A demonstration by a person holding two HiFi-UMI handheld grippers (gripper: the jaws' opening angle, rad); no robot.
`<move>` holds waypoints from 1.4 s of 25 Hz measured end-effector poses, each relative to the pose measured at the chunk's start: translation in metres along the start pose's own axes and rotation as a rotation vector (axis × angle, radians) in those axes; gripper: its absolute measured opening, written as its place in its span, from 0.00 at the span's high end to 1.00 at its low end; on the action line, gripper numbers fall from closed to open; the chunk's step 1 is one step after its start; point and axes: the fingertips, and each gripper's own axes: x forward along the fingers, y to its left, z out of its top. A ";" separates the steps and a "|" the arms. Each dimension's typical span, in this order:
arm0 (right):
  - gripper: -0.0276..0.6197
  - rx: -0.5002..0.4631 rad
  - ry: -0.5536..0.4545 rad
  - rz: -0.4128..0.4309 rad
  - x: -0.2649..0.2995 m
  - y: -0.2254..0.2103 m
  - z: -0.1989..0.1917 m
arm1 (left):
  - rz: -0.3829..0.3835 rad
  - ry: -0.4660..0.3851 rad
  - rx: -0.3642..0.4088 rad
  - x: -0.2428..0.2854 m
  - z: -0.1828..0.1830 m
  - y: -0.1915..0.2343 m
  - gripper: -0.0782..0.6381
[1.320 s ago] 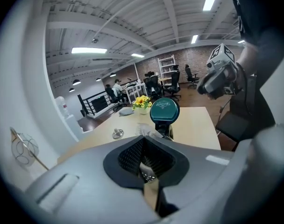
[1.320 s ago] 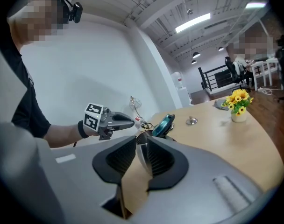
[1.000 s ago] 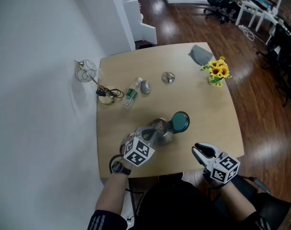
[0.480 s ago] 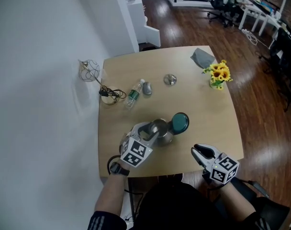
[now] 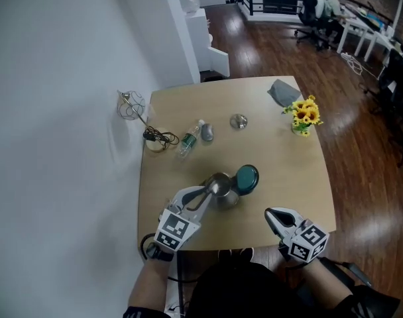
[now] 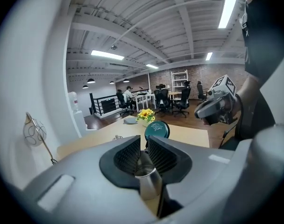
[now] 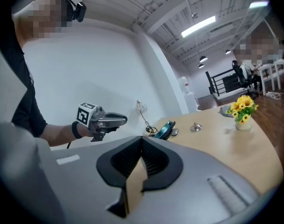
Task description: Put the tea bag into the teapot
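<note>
Your table (image 5: 281, 171) carries the steel teapot (image 5: 223, 192), open beside its teal lid (image 5: 246, 179). Your left gripper (image 5: 200, 199) hangs at the pot's rim. Its jaws have just been closing to a slit with nothing between them. Your right gripper (image 5: 273, 216) is pinched together, empty. The tea bag can't be made out, possibly inside the pot.

The teapot (image 5: 221, 192) is shiny metal, bright like a mirror. The round green-blue thing (image 5: 246, 178) at its 2 o'clock looks glossy. The tabletop (image 5: 281, 158) is pale, smooth, matt wood. The floor (image 5: 360, 111) is dark, shiny wood. At the tabletop's 1 o'clock lies a soft grey cloth (image 5: 282, 92).
</note>
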 end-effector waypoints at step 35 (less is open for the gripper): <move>0.95 -0.191 -0.014 -0.036 -0.134 0.250 -0.086 | -0.048 -0.112 -0.107 -0.254 -0.069 -0.223 0.72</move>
